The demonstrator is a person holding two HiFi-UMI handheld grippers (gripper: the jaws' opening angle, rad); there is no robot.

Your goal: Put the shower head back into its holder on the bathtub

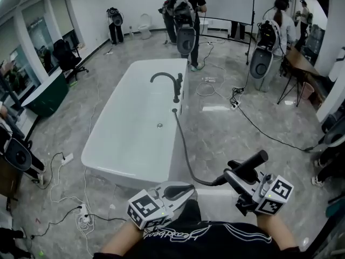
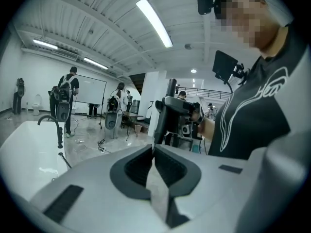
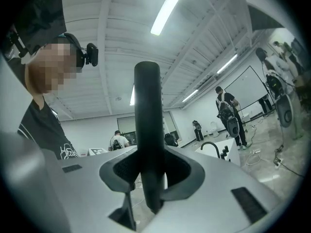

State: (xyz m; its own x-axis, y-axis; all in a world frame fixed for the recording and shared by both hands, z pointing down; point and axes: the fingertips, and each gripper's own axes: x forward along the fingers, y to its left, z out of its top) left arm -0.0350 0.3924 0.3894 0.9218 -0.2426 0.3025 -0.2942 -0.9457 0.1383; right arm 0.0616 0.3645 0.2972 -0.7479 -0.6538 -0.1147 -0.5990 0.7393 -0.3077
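Observation:
A black shower head (image 1: pixel 249 165) on a dark hose (image 1: pixel 182 147) is clamped in my right gripper (image 1: pixel 235 177), close in front of the person and right of the white bathtub (image 1: pixel 116 144). In the right gripper view the wand (image 3: pixel 147 115) stands upright between the pads. The black faucet and its holder post (image 1: pixel 176 87) rise from the tub's right rim, well away from both grippers. My left gripper (image 1: pixel 188 189) is shut and empty, just left of the shower head. The left gripper view shows the jaws (image 2: pixel 153 155) pressed together, with the shower head (image 2: pixel 164 114) beyond them.
Several people with equipment stand at the far end of the room (image 1: pixel 185 15). Cables and a power strip (image 1: pixel 83 216) lie on the floor left of the tub. Stands and a table (image 1: pixel 299 63) are at the right. A second tub (image 1: pixel 46 93) sits at the left wall.

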